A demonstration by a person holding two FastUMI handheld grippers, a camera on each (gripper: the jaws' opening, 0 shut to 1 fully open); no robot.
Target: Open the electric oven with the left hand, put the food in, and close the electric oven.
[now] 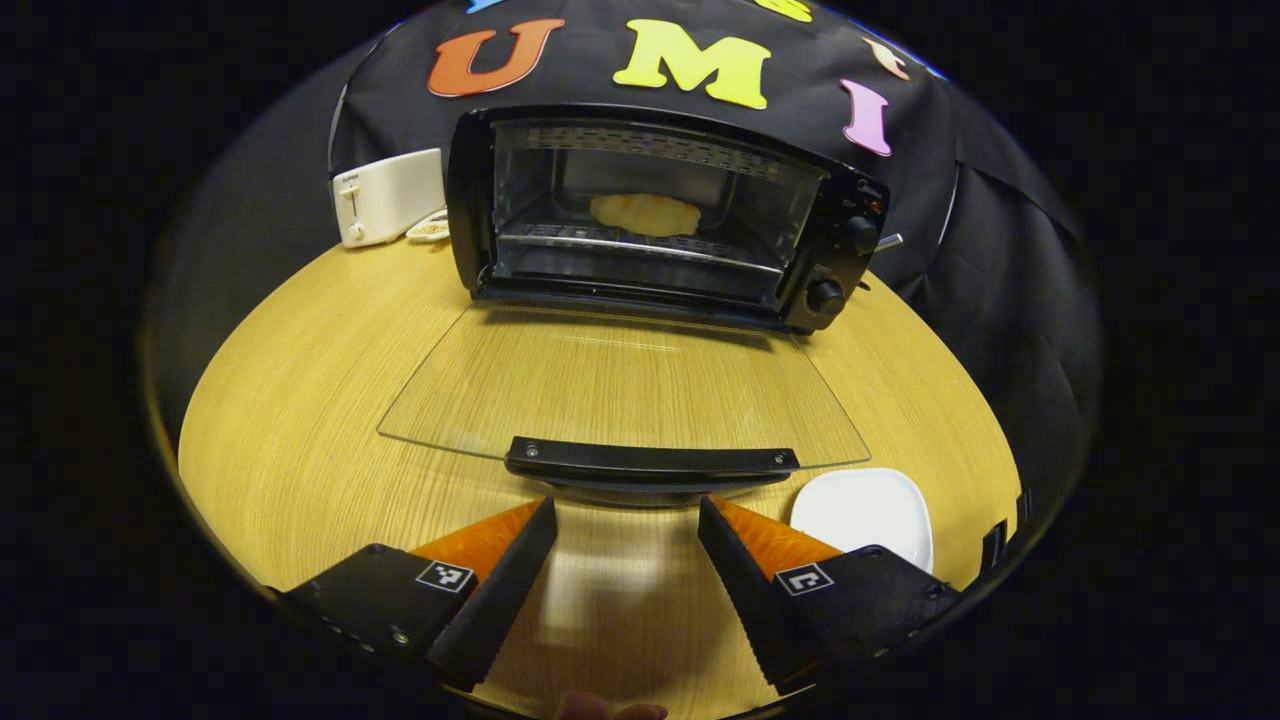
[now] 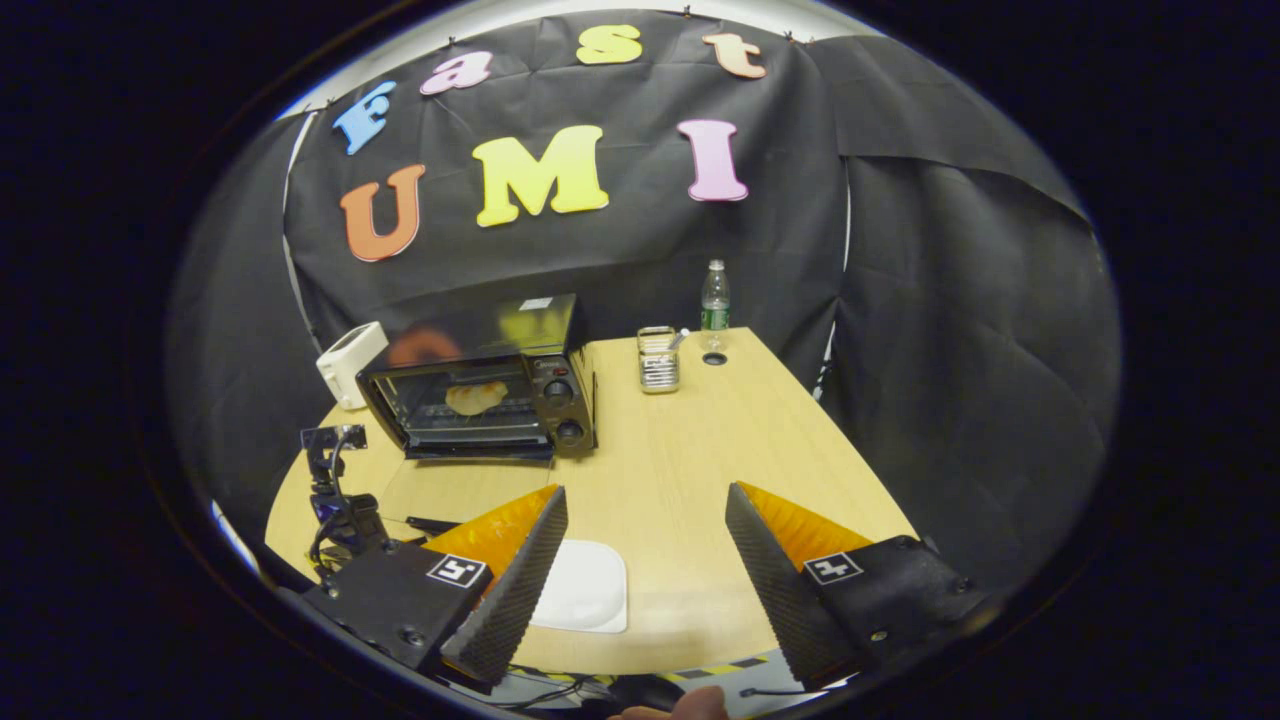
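Observation:
The black electric oven [image 1: 650, 215] stands at the back of the wooden table with its glass door [image 1: 620, 385] folded down flat. A pale piece of bread [image 1: 645, 214] lies on the rack inside. My left gripper [image 1: 625, 580] is open, just short of the door's black handle [image 1: 650, 460], touching nothing. In the right gripper view the oven [image 2: 485, 390] and bread [image 2: 476, 397] sit far off at the left. My right gripper [image 2: 645, 590] is open and empty above the table's near edge, over a white plate [image 2: 585, 598].
A white toaster [image 1: 388, 196] stands left of the oven. The empty white plate [image 1: 865, 512] lies near the door's right corner. A metal rack [image 2: 657, 358] and a water bottle [image 2: 714, 297] are at the table's far end. The left gripper's body [image 2: 340, 500] shows at left.

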